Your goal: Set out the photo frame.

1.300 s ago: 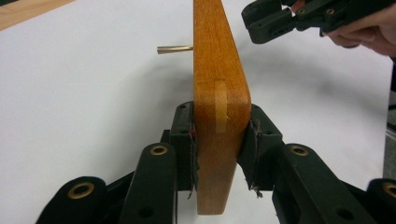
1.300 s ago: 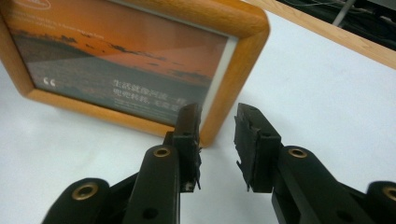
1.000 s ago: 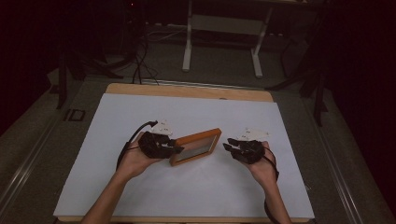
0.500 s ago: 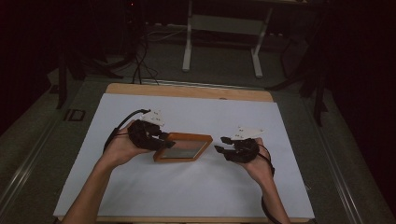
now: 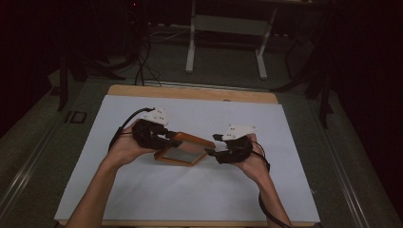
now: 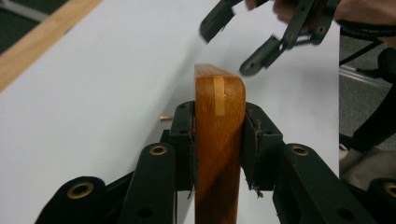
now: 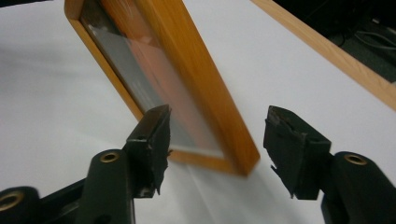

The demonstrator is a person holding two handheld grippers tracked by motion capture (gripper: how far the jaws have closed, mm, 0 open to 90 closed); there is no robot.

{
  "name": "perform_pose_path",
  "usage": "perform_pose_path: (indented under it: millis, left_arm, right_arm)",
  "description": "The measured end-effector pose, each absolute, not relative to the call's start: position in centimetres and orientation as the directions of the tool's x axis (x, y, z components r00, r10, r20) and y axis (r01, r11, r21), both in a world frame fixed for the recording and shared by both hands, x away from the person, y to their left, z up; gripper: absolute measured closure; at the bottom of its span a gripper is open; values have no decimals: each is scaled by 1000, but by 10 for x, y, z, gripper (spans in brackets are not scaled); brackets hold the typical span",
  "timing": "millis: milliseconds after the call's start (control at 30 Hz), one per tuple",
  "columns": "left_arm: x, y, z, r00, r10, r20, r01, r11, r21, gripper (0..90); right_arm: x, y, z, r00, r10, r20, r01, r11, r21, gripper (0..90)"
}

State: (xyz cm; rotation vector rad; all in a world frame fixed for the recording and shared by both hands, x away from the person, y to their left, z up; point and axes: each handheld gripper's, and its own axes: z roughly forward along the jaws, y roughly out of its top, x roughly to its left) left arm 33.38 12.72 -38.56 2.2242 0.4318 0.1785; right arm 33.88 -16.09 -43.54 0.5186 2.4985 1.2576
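A wooden picture frame (image 5: 183, 148) with a glass front hangs just above the white table top (image 5: 142, 190), slightly tilted. My left gripper (image 5: 168, 137) is shut on its left edge; in the left gripper view both pads press on the frame (image 6: 219, 107). My right gripper (image 5: 214, 143) is at the frame's right end, and its jaws have just been opening. In the right gripper view the frame (image 7: 187, 79) stands ahead of the spread jaws (image 7: 215, 140), with its lower corner between them and neither pad touching it. The left gripper view also shows the right gripper (image 6: 231, 46) beyond the frame.
A wooden edge (image 5: 190, 92) borders the far side of the table. Behind it on the dark floor are a white stand (image 5: 225, 28) and cables (image 5: 142, 61). White surface lies bare in front of and around the hands.
The frame has shifted left and swung from a slanted pose to a flatter one. The right gripper followed it leftward and its jaws spread apart. The left hand rose a little with the frame.
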Motion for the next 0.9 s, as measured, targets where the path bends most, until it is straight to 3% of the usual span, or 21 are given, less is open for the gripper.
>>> perform_pose_path:
  millis: [567, 767, 900]
  left_arm:
    - [342, 107, -399, 935, 354, -22, 187, -440, 878, 681]
    - [342, 106, -400, 945, 327, -22, 171, -433, 885, 678]
    - [343, 107, -400, 945, 327, -27, 175, -432, 885, 675]
  right_arm:
    - [357, -138, -428, -948, 315, -53, 123, 513, 849, 311]
    - [364, -134, -432, -961, 276, -25, 120, 495, 860, 323]
    - [362, -130, -435, -968, 246, -41, 95, 515, 852, 404]
